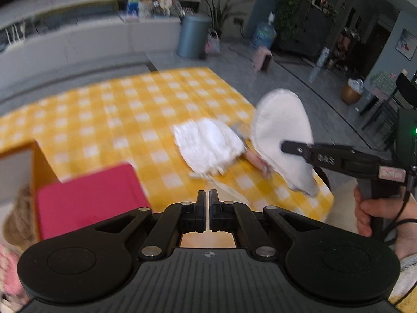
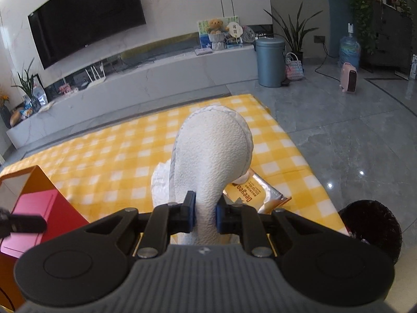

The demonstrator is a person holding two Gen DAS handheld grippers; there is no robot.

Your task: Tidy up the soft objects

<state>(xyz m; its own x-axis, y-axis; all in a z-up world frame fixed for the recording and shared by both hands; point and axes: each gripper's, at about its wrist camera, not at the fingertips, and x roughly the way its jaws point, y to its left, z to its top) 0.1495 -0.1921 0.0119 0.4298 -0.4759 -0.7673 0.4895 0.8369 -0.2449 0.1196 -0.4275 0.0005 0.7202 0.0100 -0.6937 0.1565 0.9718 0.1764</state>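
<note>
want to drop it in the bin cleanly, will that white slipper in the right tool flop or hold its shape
The white slipper probably holds its shape: pinched at one end by the right tool, it stands out without drooping. Its cloth narrows between the pads, so it likely squashes easily. It seems light.

A home living room

A wall-mounted television (image 2: 88,23) hangs above a long low media console (image 2: 146,78) (teddy bear (image 2: 215,26) on top), a potted plant (image 2: 294,36) just beside it.

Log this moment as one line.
right gripper: shut on white textured slipper, lifted | left gripper: shut, empty | yellow checked tablecloth: white crumpled cloth
</note>
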